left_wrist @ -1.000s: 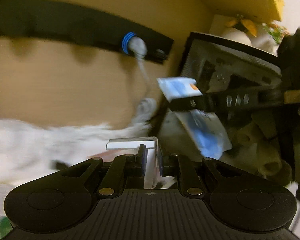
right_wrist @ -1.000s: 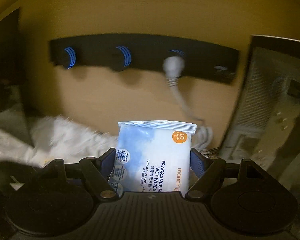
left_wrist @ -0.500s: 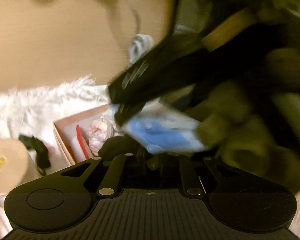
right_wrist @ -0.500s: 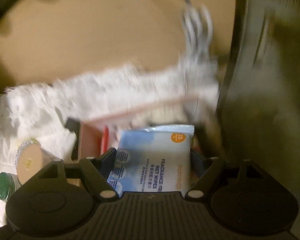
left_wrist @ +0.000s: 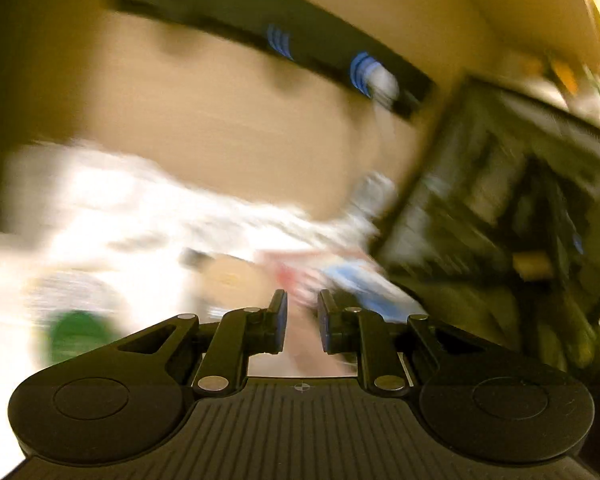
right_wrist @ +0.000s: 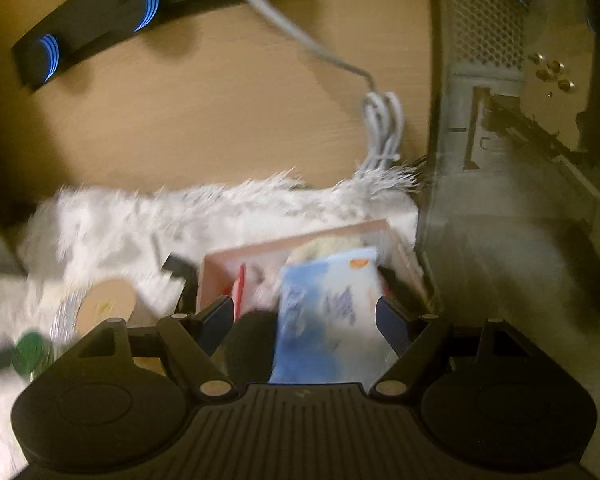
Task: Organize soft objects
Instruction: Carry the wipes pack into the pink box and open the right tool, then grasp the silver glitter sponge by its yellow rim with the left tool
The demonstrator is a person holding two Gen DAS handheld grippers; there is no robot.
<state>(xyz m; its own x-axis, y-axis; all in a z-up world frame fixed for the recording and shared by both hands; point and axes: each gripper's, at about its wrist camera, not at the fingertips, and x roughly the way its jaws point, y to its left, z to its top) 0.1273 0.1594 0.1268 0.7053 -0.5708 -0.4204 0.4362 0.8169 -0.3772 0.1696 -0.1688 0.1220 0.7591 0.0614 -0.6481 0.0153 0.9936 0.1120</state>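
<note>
The right claw (right_wrist: 304, 312) is hanging over the pink box (right_wrist: 300, 240), its jaws standing wide apart. The blue and white pack of wet wipes (right_wrist: 328, 320) is lying between them, tilted into the box, with a clear gap at each side, so neither pad is pressing it. 1 second ago this claw was clamped on the pack, upright before the wall; since then the claw has dropped to the box and the pack is slipping free.

The left claw (left_wrist: 300, 320) is nearly together, a narrow gap between its pads and nothing in it. 1 second ago it was pinching a small white piece, now gone. In its blurred view the box (left_wrist: 300, 264) is sitting just ahead on the white fluffy rug (left_wrist: 140, 208), with the pack (left_wrist: 364, 292) at the box's right.
</note>
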